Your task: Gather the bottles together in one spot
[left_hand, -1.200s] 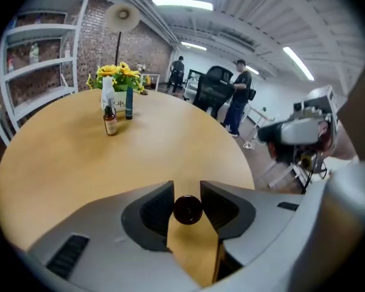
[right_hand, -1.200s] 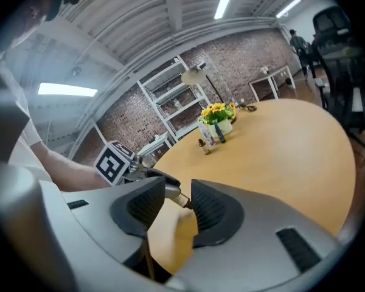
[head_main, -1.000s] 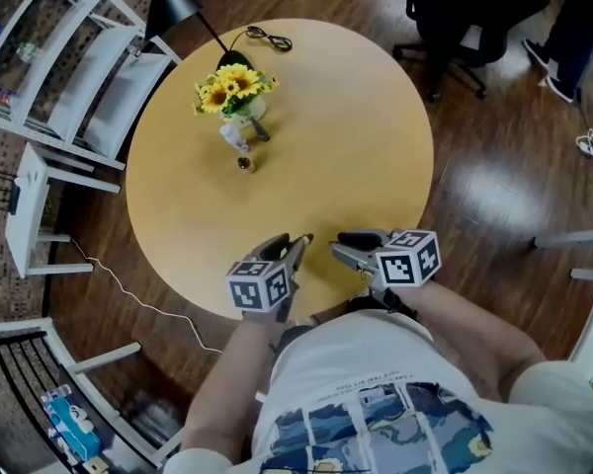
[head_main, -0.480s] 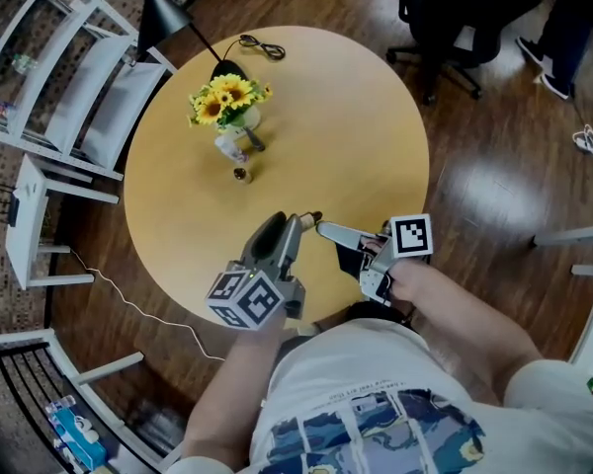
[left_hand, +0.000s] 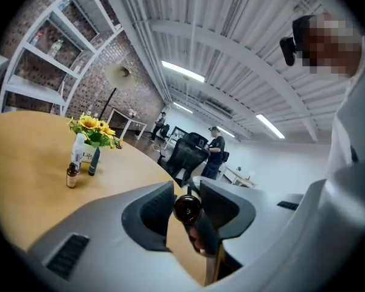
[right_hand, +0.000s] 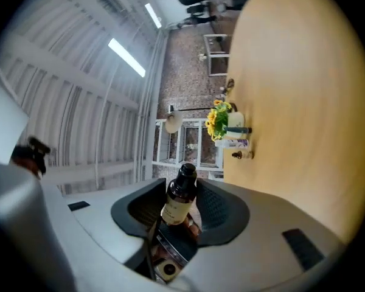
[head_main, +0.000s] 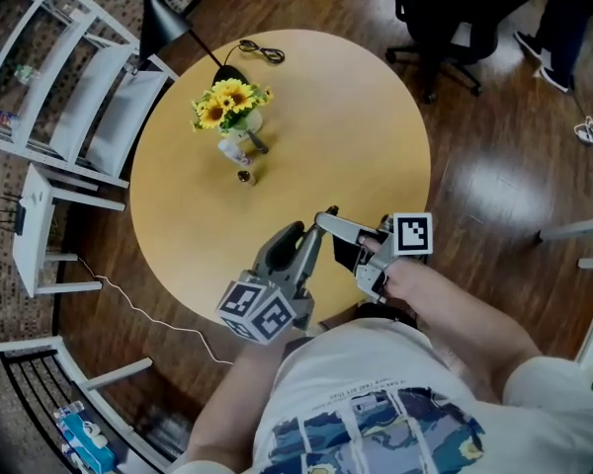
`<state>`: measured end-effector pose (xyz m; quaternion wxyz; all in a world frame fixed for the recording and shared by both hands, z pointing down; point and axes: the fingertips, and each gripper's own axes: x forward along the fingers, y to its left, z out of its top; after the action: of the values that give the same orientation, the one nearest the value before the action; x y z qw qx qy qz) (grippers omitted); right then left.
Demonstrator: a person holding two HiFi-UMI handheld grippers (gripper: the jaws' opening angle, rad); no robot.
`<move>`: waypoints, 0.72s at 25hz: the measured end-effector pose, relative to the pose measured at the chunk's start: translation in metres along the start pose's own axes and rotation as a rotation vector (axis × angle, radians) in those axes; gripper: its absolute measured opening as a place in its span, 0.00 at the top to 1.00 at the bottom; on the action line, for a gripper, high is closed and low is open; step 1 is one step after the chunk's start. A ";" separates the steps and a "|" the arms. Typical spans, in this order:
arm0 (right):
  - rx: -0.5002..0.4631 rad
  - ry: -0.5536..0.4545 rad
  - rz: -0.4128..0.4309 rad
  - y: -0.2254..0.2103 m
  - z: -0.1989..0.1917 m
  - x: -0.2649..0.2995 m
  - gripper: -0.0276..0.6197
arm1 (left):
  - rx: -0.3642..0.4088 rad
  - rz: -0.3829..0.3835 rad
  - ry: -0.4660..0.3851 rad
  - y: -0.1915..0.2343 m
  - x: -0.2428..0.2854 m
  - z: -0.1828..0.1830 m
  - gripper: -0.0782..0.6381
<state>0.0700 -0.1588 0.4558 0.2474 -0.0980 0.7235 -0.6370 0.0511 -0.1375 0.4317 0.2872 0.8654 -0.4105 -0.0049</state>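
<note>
My left gripper (head_main: 306, 240) hangs over the near edge of the round wooden table (head_main: 356, 136), shut on a small dark brown bottle (left_hand: 188, 210) that lies along its jaws. My right gripper (head_main: 334, 227) is turned on its side, its tips close to the left one's. A labelled brown bottle (right_hand: 179, 201) stands between its jaws, cap outward, and the jaws are closing on it. Across the table, by the sunflower vase (head_main: 232, 102), stand a white bottle (head_main: 232, 148), a dark slim bottle (head_main: 256, 142) and a tiny brown bottle (head_main: 244, 176).
A black lamp (head_main: 166, 20) and a coiled cable (head_main: 262, 52) are at the table's far edge. White shelving (head_main: 69, 87) stands to the left, and office chairs (head_main: 455, 18) on the wooden floor at the upper right. My body fills the near side.
Both grippers have moved forward over the table and drawn together until their tips nearly meet. The left one has tilted up and its marker cube has dropped lower in view.
</note>
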 end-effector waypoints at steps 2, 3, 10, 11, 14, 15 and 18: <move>-0.245 0.083 -0.073 0.009 0.000 -0.002 0.72 | 0.057 -0.021 0.068 -0.003 -0.003 -0.006 0.69; -0.384 0.132 -0.113 0.013 -0.001 -0.003 0.72 | 0.084 -0.029 0.098 -0.003 -0.006 -0.007 0.69; -1.226 0.481 -0.318 0.021 -0.026 -0.004 0.72 | 0.224 -0.122 0.299 -0.015 -0.010 0.016 0.69; -1.289 0.505 -0.334 0.021 -0.032 -0.001 0.72 | 0.240 -0.123 0.342 -0.018 -0.005 0.013 0.70; -1.444 0.548 -0.392 0.017 -0.042 0.006 0.72 | 0.271 -0.107 0.438 -0.022 0.005 -0.002 0.70; -1.482 0.556 -0.415 0.014 -0.043 0.007 0.72 | 0.280 -0.093 0.455 -0.021 0.006 -0.006 0.70; -1.549 0.573 -0.467 0.006 -0.043 0.006 0.72 | 0.342 -0.048 0.483 -0.018 0.007 -0.012 0.77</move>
<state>0.0447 -0.1227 0.4509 -0.2190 -0.2212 0.9503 0.0020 0.0714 -0.1274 0.4343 0.2265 0.8868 -0.3046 0.2636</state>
